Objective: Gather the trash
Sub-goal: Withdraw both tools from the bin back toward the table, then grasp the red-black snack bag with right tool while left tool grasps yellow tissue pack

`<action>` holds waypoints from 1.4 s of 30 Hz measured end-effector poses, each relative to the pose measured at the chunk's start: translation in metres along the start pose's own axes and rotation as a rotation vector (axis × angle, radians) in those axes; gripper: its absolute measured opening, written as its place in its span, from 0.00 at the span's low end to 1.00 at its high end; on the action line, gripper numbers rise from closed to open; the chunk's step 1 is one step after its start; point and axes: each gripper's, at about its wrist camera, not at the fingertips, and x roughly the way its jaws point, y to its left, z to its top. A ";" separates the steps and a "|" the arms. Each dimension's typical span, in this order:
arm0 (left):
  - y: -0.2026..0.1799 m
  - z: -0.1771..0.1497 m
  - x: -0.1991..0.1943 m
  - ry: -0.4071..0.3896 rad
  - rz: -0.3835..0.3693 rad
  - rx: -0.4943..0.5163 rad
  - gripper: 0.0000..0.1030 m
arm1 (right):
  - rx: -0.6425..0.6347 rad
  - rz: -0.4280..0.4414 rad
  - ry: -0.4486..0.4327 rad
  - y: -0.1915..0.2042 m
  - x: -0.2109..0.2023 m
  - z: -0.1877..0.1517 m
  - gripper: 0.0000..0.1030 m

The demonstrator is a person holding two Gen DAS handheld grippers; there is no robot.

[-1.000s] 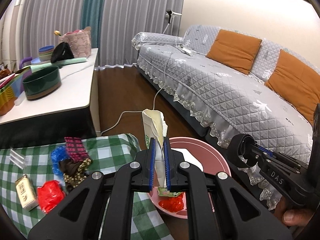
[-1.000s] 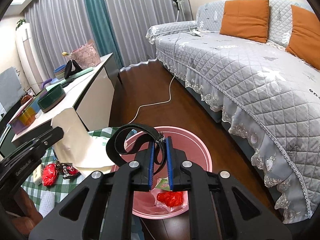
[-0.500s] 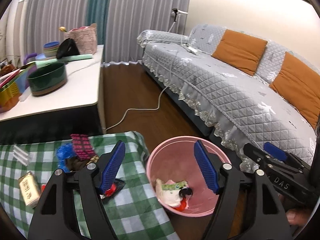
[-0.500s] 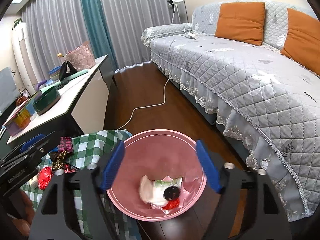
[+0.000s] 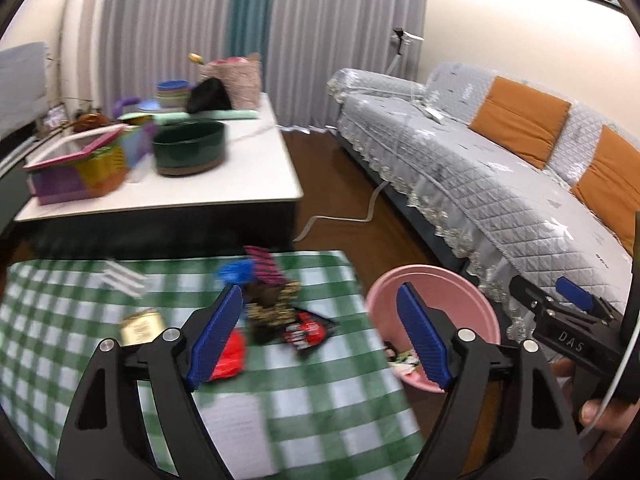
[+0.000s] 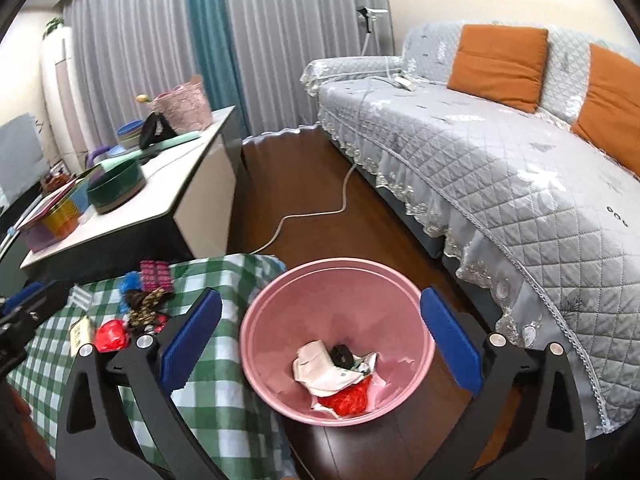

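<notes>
A pink bin [image 6: 280,300] stands on the floor beside the green checked table [image 6: 208,404]; it holds a white carton [image 6: 320,372], a black strap [image 6: 342,356] and a red wrapper [image 6: 348,400]. My right gripper [image 6: 320,340] is open and empty above the bin. My left gripper [image 5: 320,336] is open and empty above the table's right end, over a red-black wrapper [image 5: 306,330], a red wrapper [image 5: 230,354], a small box [image 5: 140,326], a blue wrapper [image 5: 236,272] and a pink blister pack [image 5: 266,266]. The bin [image 5: 472,292] shows right of it.
A white low table [image 5: 240,176] behind carries a green bowl [image 5: 190,152], baskets and a colourful box. A grey sofa [image 6: 500,152] with orange cushions runs along the right. A white cable [image 6: 312,212] lies on the wooden floor.
Both grippers opened and dropped the carton and the black strap into the bin. The left gripper has since swung left over the table trash.
</notes>
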 end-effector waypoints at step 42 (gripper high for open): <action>0.160 -0.067 0.028 0.056 0.235 -0.234 0.68 | -0.153 0.271 0.110 0.134 0.055 -0.051 0.50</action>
